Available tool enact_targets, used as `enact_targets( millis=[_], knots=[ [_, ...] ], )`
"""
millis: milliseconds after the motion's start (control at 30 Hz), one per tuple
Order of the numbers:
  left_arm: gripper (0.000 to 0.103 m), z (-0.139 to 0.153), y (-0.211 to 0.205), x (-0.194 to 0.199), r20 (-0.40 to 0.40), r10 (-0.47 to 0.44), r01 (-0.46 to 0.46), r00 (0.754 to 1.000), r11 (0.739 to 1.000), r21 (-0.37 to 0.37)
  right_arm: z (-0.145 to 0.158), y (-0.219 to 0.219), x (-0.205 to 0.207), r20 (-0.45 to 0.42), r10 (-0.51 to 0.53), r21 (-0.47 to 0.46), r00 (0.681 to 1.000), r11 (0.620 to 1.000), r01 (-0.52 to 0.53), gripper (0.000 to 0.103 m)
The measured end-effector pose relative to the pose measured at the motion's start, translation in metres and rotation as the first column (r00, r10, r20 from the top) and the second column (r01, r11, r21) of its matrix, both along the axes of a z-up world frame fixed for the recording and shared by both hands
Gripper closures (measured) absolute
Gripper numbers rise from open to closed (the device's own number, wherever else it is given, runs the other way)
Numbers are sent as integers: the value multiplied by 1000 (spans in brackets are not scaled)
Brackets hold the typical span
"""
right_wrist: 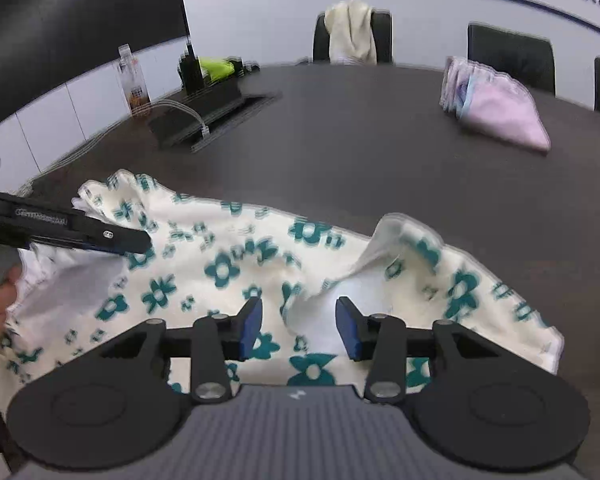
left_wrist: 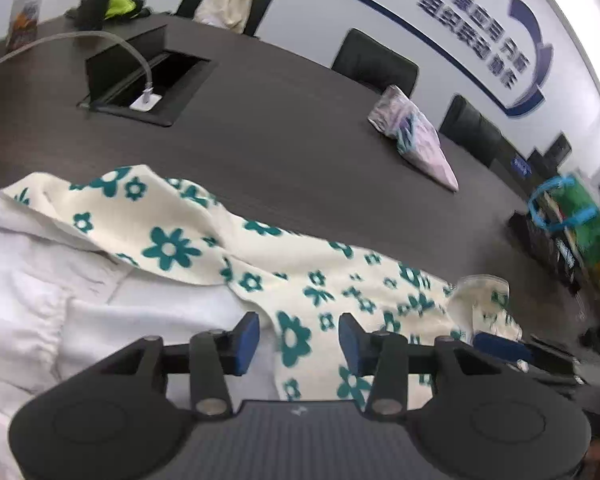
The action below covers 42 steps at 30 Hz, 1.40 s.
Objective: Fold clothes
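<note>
light: bright, even, soft shadows | right wrist view: motion-blurred | left wrist view: sharper | edges: fisheye-bent, dark corners

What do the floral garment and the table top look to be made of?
Floral garment: soft knit or fleece-like fabric, matte; it drapes in thick folds with a plain white inside. Table: dark wood-grain top, probably laminate or veneer, with a faint sheen.

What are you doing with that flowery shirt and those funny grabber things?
A person is folding clothes, holding a grabbing tool in each hand. The cream garment with teal flowers lies rumpled on the dark table, partly showing its white inside. The left tool and right tool are both open just above the cloth, gripping nothing. A folded pink garment sits further back.
</note>
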<state>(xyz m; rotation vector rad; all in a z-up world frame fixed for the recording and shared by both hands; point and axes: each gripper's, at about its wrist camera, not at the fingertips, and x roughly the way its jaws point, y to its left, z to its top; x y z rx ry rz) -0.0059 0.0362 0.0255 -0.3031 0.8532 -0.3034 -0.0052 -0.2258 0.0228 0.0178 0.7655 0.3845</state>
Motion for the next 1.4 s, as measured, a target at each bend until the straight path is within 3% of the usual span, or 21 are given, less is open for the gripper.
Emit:
enact_targets(
  millis=[33, 67, 100, 167, 233, 433, 533, 600, 700, 767, 800, 900, 967, 1000, 1133, 1200, 1300, 1367, 1400],
  knots=[
    [74, -1, -4, -3, 6, -19, 19, 1000, 1000, 20, -4, 3, 3, -16, 8, 13, 1000, 1000, -8, 69],
    [92, -3, -8, -6, 9, -39, 38, 999, 998, 41, -7, 4, 5, -22, 17, 35, 1000, 999, -16, 72],
    [99, -4, -11, -9, 15, -47, 46, 999, 997, 65, -8, 6, 6, -22, 22, 45, 1000, 999, -21, 76],
    [103, -6, -10, -13, 50, -38, 32, 998, 993, 110, -8, 8, 5, -26, 31, 40, 999, 999, -30, 96],
    [103, -6, -5, -18, 74, -30, 21, 997, 992, 128, -8, 10, 7, -31, 9, 26, 999, 1000, -8, 101],
    [103, -8, 10, -22, 70, -9, 2, 997, 995, 99, -1, 8, -1, -18, 20, -1, 1000, 1000, -20, 101],
    [102, -6, 12, -25, 89, -1, -9, 996, 994, 112, -2, 14, -1, -24, 35, -56, 999, 998, -36, 97],
    [99, -4, 9, -31, 95, -21, 6, 995, 988, 157, -1, 17, -7, -6, 41, -99, 999, 994, -41, 92],
    [94, 3, 6, -53, 151, -81, 50, 985, 980, 195, 12, 14, -38, 57, 121, -123, 991, 986, -113, 76],
    [89, 10, 1, -75, 208, -136, 93, 969, 975, 201, 16, 10, -57, 87, 164, -140, 983, 979, -150, 46],
    [89, 12, -6, -86, 240, -187, 137, 953, 967, 213, 15, 7, -60, 94, 161, -147, 982, 978, -146, 44],
    [83, 17, -37, -116, 330, -371, 288, 868, 917, 275, 14, -1, -68, 114, 154, -168, 981, 977, -134, 44],
    [80, 13, -62, -122, 326, -479, 381, 815, 867, 320, 12, -6, -74, 127, 150, -181, 981, 975, -125, 44],
    [80, 10, -72, -120, 314, -505, 402, 804, 851, 338, 12, -8, -77, 134, 148, -188, 980, 975, -121, 44],
    [80, -4, -93, -111, 278, -533, 422, 799, 826, 372, 10, -19, -89, 161, 139, -215, 977, 971, -103, 56],
    [80, -10, -97, -108, 256, -536, 427, 805, 822, 377, 8, -23, -94, 173, 135, -229, 976, 969, -94, 57],
    [81, -16, -96, -108, 215, -538, 444, 815, 819, 364, 1, -12, -72, 144, 96, -271, 985, 961, -54, 60],
    [81, -14, -96, -112, 219, -534, 437, 817, 820, 371, 1, -9, -54, 113, 55, -234, 992, 972, -27, 72],
    [81, -11, -97, -113, 225, -527, 428, 820, 824, 371, 3, -9, -51, 114, 65, -219, 991, 975, -39, 73]
  ],
)
